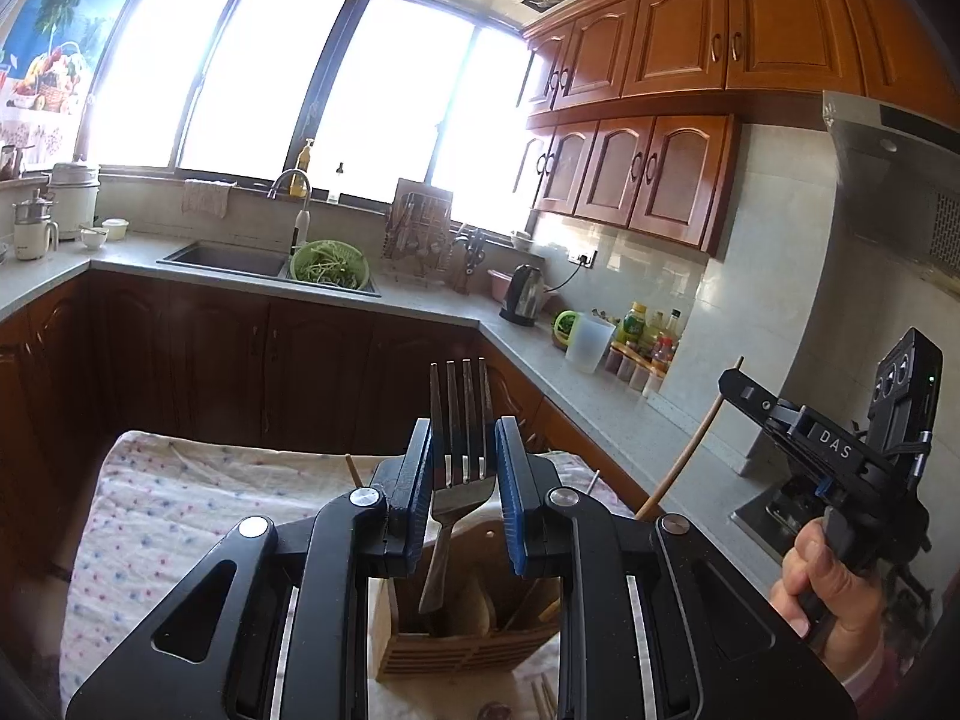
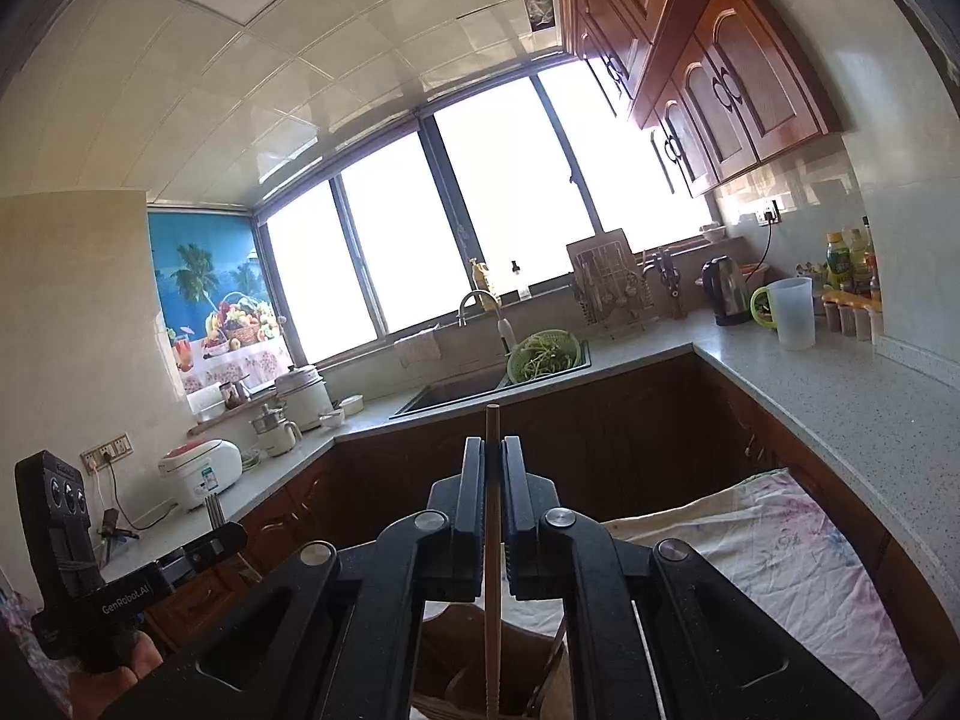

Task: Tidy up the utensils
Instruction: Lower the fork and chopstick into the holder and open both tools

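Two grippers are raised above a wooden holder (image 1: 456, 642) that stands on a floral cloth (image 1: 174, 516) in a kitchen. Left gripper (image 1: 462, 468): its blue-faced pads (image 1: 510, 480) are clamped on a steel fork (image 1: 459, 450) at the base of the head, tines pointing up and away, handle slanting down toward the holder's compartments; whether the handle's tip still sits inside a compartment cannot be told. Right gripper (image 2: 493, 480): its jaws are closed on one wooden chopstick (image 2: 492, 540), which runs nearly upright between the pads, its upper end standing clear above the fingertips and its lower end reaching down to the holder's mouth. In the left view the same right gripper (image 1: 735, 387) appears at the right edge, held by a hand (image 1: 834, 588), with the chopstick (image 1: 684, 456) slanting down toward the holder. In the right view the left gripper shows at the lower left, fork tines just above it. Further utensils stand in the holder. Behind lie a sink (image 1: 228, 258) with a green colander (image 1: 329, 264), a kettle (image 1: 523, 295) and bottles along the counter (image 1: 600, 402).
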Demonstrator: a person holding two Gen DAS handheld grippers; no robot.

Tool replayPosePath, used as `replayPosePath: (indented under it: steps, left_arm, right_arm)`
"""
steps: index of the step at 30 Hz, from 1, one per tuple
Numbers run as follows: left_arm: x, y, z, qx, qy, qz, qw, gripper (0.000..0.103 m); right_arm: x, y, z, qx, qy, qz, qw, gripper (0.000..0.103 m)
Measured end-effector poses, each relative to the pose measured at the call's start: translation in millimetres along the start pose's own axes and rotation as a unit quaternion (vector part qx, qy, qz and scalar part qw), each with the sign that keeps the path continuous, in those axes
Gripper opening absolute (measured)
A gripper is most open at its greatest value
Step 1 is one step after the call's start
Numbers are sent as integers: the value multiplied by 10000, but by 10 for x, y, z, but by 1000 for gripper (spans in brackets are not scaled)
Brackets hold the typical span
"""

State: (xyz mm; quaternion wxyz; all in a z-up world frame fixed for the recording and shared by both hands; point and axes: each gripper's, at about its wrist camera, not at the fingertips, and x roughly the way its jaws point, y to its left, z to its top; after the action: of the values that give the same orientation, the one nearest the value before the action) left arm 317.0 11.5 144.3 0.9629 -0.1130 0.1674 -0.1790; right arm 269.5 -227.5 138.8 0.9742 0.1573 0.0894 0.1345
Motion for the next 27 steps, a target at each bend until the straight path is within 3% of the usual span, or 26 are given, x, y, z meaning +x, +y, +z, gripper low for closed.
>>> replayPosePath:
  steps: [7, 14, 27]
  left_arm:
    - [504, 230, -366, -330, 304, -13, 9990, 18]
    - [735, 310, -724, -495, 631, 42, 9968, 18]
    - [934, 344, -881, -607, 926, 165, 9937, 19]
  right_arm:
    - [407, -140, -355, -57, 239, -152, 9996, 5]
    - [584, -307, -821, 158, 710, -244, 9971, 5]
    - [626, -416, -803, 226, 910, -304, 9951, 6]
